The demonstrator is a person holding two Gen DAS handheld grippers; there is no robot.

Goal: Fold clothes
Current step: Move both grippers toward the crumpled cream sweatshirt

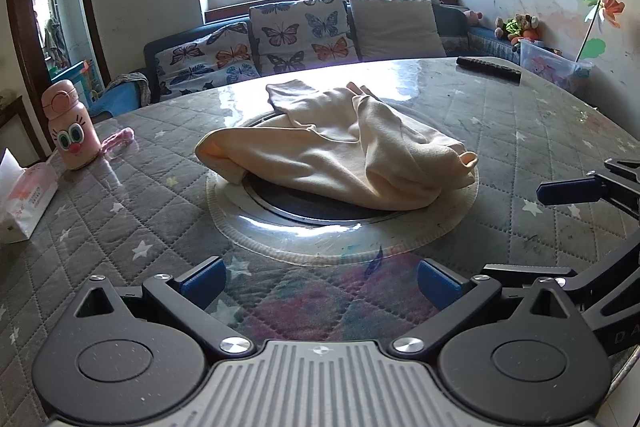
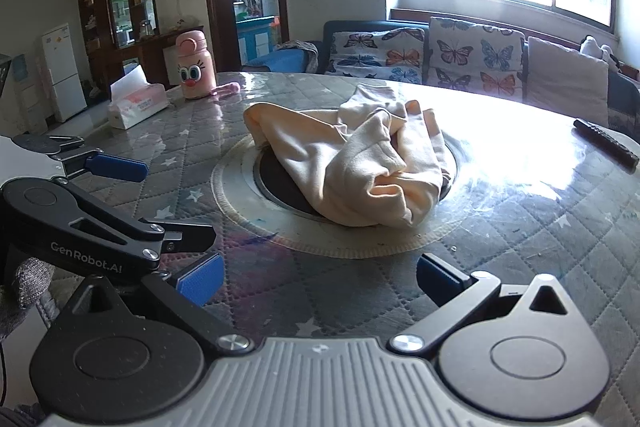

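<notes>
Both the left gripper (image 1: 320, 283) and right gripper (image 2: 320, 277) gape wide, empty, short of the cream garment (image 1: 340, 155).

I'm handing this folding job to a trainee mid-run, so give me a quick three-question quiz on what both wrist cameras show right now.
1. True or false: the cream garment lies crumpled in a heap on the table, not yet folded flat.
2. Multiple choice: what does the left gripper hold? A) the garment B) the pink bottle C) nothing
3. Fill in: in the left wrist view, the black remote lies on the table's far ____ side.

Key:
1. True. It is bunched over the round centre plate.
2. C. Its fingers are spread apart over bare tabletop; the right gripper is likewise open and empty.
3. Right.
</notes>
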